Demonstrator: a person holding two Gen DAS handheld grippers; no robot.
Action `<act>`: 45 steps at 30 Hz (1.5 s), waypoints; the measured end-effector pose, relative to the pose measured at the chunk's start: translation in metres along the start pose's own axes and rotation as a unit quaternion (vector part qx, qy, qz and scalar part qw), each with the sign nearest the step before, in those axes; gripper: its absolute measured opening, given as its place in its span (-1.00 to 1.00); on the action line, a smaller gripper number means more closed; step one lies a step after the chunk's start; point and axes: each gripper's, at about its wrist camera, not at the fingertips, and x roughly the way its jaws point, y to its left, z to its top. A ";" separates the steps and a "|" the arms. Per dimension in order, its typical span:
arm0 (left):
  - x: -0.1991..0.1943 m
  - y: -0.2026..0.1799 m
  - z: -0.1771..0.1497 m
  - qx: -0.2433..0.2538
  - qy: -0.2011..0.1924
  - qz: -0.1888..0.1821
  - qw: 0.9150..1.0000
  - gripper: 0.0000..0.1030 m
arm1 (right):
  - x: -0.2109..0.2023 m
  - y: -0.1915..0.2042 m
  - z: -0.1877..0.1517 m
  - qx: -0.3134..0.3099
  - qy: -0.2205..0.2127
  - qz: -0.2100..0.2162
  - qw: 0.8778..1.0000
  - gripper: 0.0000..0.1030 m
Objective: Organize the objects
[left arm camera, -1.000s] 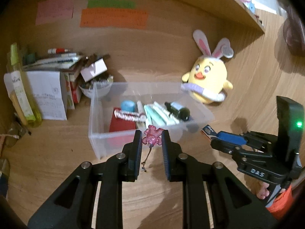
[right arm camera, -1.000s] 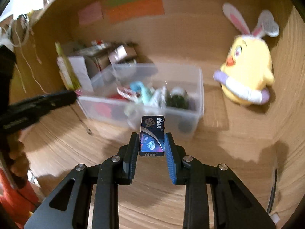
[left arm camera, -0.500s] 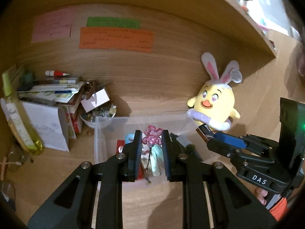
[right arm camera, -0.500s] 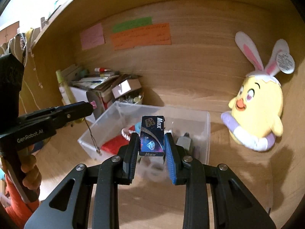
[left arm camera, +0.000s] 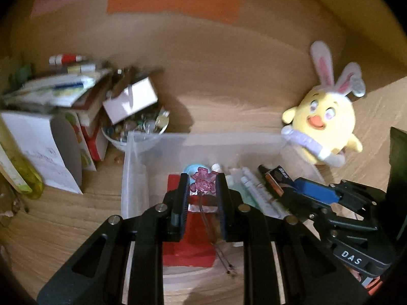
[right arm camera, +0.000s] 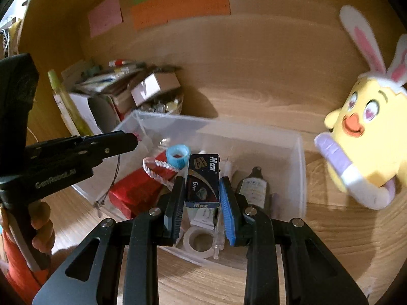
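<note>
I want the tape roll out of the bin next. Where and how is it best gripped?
The tape roll lies flat in the bin's near corner, hole up, close to the wall. Probably come from above, one finger in the hole and one outside, pinching the ring on the side away from the wall. Both hand-held grippers are full now.

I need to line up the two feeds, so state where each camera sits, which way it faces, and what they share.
Left wrist: on the left gripper, facing the clear bin; its fingers hold a pink charm.
Right wrist: on the right gripper, facing the bin from the right; holds a Max box; a hand shows.
Shared: bin, yellow plush, orange note.
</note>
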 end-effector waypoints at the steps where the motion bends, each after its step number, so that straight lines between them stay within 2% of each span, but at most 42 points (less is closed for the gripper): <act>1: 0.004 0.002 -0.001 -0.002 0.006 0.000 1.000 -0.62 | 0.003 0.000 -0.001 -0.001 0.004 0.001 1.000 -0.52; 6: 0.023 0.001 -0.008 -0.002 0.033 0.002 0.999 -0.61 | 0.021 0.000 -0.008 -0.005 0.022 0.005 1.000 -0.51; 10: 0.021 -0.007 -0.011 0.014 0.030 0.011 0.999 -0.61 | 0.026 -0.001 -0.011 -0.004 0.033 0.007 0.999 -0.51; 14: 0.016 -0.010 -0.009 0.015 0.028 0.004 0.999 -0.47 | 0.021 -0.003 -0.008 -0.004 0.035 0.000 0.999 -0.50; 17: 0.009 -0.014 -0.008 0.020 0.022 0.007 1.000 -0.45 | 0.014 -0.004 -0.006 -0.003 0.032 0.002 0.999 -0.49; 19: 0.001 -0.018 -0.008 0.027 0.014 0.010 0.999 -0.38 | 0.007 -0.004 -0.005 -0.005 0.027 0.001 1.000 -0.48; 22: -0.014 -0.023 -0.008 0.031 -0.003 0.012 0.999 -0.10 | -0.005 -0.005 -0.004 -0.004 0.018 0.001 1.000 -0.45; 24: -0.026 -0.025 -0.010 0.032 -0.019 0.014 0.999 0.10 | -0.014 -0.007 -0.005 -0.002 0.009 0.001 1.000 -0.35; 28: -0.042 -0.028 -0.016 0.039 -0.034 0.020 0.998 0.23 | -0.031 -0.008 -0.009 0.001 -0.008 -0.003 1.000 -0.16; 30: -0.050 -0.029 -0.021 0.041 -0.043 0.021 0.998 0.36 | -0.041 -0.008 -0.014 0.000 -0.018 -0.004 1.000 -0.02; 34: -0.066 -0.031 -0.034 0.047 -0.062 0.027 0.997 0.44 | -0.058 -0.004 -0.025 -0.007 -0.035 -0.005 0.999 0.12; 35: -0.069 -0.031 -0.037 0.047 -0.066 0.028 0.996 0.51 | -0.062 -0.003 -0.027 -0.009 -0.040 -0.007 0.999 0.15; 38: -0.080 -0.030 -0.047 0.044 -0.080 0.029 0.995 0.61 | -0.076 0.002 -0.036 -0.012 -0.059 -0.009 0.998 0.34; 45: -0.096 -0.029 -0.071 0.037 -0.090 0.027 0.995 0.75 | -0.098 0.011 -0.057 -0.011 -0.083 -0.008 0.996 0.41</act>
